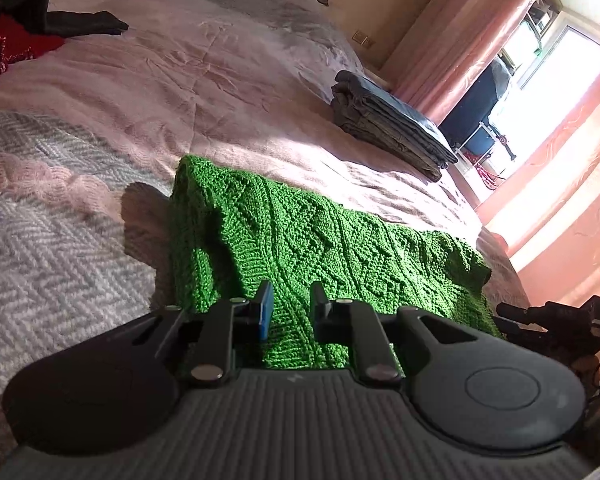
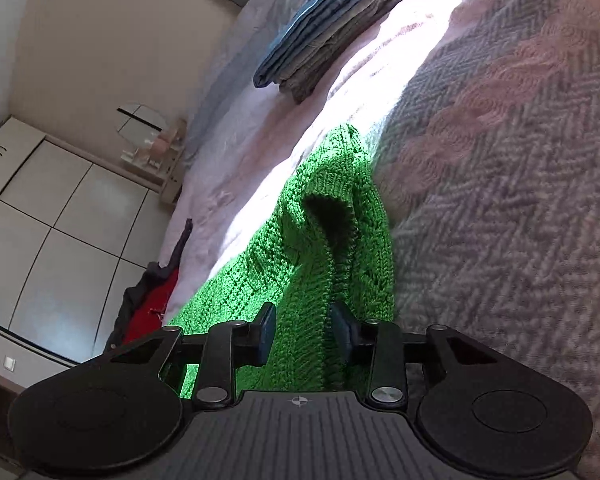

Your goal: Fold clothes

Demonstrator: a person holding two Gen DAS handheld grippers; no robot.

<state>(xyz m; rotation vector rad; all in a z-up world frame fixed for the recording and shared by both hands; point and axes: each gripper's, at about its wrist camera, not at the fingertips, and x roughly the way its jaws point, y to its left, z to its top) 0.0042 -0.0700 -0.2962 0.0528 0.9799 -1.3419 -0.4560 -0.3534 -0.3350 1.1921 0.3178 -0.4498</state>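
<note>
Right tongs (image 2: 302,334) sit part open with a raised ribbed edge of the bright green cable-knit sweater (image 2: 300,248) between the pads, not clearly pinched; left tongs (image 1: 290,312) nearly closed over the same sweater (image 1: 300,236), grip unclear. Sweater lies partly folded on the pink and grey herringbone bedspread (image 1: 52,240). Risk: loose knit slips out, fold sags or drags crooked. Farther off, folded denim stack (image 1: 392,124), red and dark clothes (image 1: 16,36) still unfolded

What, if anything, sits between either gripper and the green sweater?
Nothing visible. The green knit sweater lies directly under and between the fingers of the left gripper and the right gripper. The folded jeans stack sits farther up the bed, clear of both.
</note>
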